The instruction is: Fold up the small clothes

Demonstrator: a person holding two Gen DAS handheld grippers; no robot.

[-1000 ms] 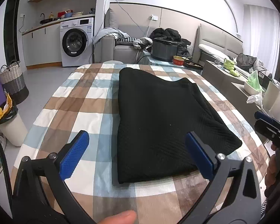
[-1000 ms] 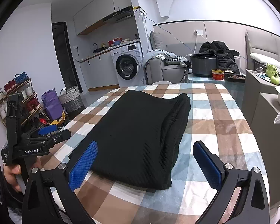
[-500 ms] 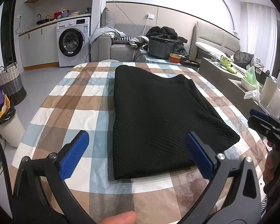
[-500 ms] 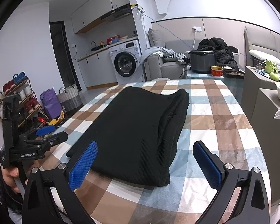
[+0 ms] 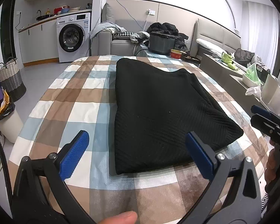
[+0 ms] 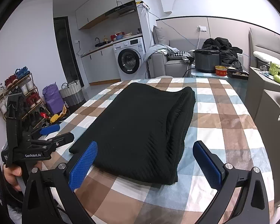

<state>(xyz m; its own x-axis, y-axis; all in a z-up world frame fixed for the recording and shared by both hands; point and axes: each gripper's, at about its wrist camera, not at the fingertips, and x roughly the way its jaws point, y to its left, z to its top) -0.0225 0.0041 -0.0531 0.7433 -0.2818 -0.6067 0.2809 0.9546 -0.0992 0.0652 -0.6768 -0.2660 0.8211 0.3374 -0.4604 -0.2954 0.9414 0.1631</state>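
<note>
The left gripper (image 5: pixel 137 153) had its 2 blue pads (image 5: pixel 74 155) spread wide apart and held nothing; it hung above the near edge of the table (image 5: pixel 69 100). The right gripper (image 6: pixel 149 163) was likewise spread wide and empty, above the same near edge. In the right wrist view the left gripper sat at the table's left rim, well apart from the right one, gripped by a hand (image 6: pixel 12 173).

The garment (image 5: pixel 158 110), black and ribbed, lay folded flat in a rough rectangle on the checked cloth, lengthwise away from both grippers. Its near edge lay between the left pads, short of the table's near rim. Its right near corner pointed toward the table's right rim; the thick folded edge (image 6: pixel 179 123) ran along its right side.

Bare cloth remained on all 4 sides of the garment, widest on the left. A cooker (image 5: pixel 161 43) stood beyond the far edge.
</note>
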